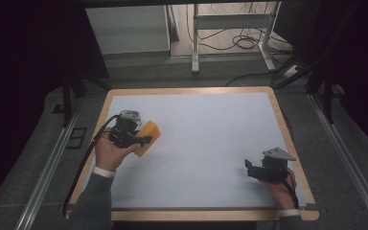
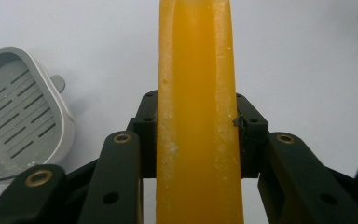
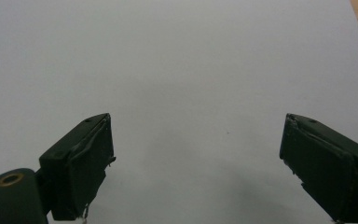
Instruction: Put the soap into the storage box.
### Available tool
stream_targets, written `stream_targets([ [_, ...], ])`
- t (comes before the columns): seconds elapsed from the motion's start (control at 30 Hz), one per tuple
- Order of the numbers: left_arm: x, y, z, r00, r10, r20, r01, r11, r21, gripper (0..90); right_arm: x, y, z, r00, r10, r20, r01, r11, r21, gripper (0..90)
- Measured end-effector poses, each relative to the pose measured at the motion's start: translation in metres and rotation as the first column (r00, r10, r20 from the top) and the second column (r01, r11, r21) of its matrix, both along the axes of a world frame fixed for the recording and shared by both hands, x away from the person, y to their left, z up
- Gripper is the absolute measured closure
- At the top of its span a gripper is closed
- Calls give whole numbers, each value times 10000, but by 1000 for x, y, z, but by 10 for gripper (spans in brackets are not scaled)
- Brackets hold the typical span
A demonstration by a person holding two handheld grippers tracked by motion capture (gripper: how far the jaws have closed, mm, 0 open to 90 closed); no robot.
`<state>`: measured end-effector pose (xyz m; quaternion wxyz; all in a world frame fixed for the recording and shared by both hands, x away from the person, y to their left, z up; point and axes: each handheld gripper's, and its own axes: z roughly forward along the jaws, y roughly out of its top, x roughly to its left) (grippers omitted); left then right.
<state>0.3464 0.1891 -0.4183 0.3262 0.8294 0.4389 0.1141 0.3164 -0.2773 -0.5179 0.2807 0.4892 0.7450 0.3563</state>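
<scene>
Here our left tongs (image 2: 196,140) are clamped on the orange soap bar (image 2: 196,112), held above the table (image 1: 206,139) just beside the grey soap dish (image 2: 16,112). Our right tongs (image 3: 196,163) rest apart, empty. Next, we judge, comes lowering the bar squarely into the dish.

Dim room, grey floor (image 1: 182,74), white desk frame (image 1: 230,21) behind.

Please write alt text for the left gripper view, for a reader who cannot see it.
An orange soap bar stands on edge, clamped between the two black jaws of the left tool. Behind it lies a white table, and at the left edge sits a grey slotted soap dish.
</scene>
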Motion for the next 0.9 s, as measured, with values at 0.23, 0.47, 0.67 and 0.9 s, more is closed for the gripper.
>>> stream_targets([
  [0.23,1,3,0,10000,71,-10,-71,10000,-41,609,0,0,0,10000,-24,-27,24,10000,-22,96],
  [0.47,2,5,2,9999,137,-9,-137,9999,-50,609,0,0,-1,10000,-8,-34,8,10000,-27,96],
  [0.67,3,5,2,9999,129,-14,-129,9999,-38,609,0,0,-1,10000,8,-40,-8,10000,-25,96],
  [0.9,3,5,1,9999,110,-11,-110,9999,-14,609,0,1,-1,10000,20,-44,-20,10000,-31,96],
])
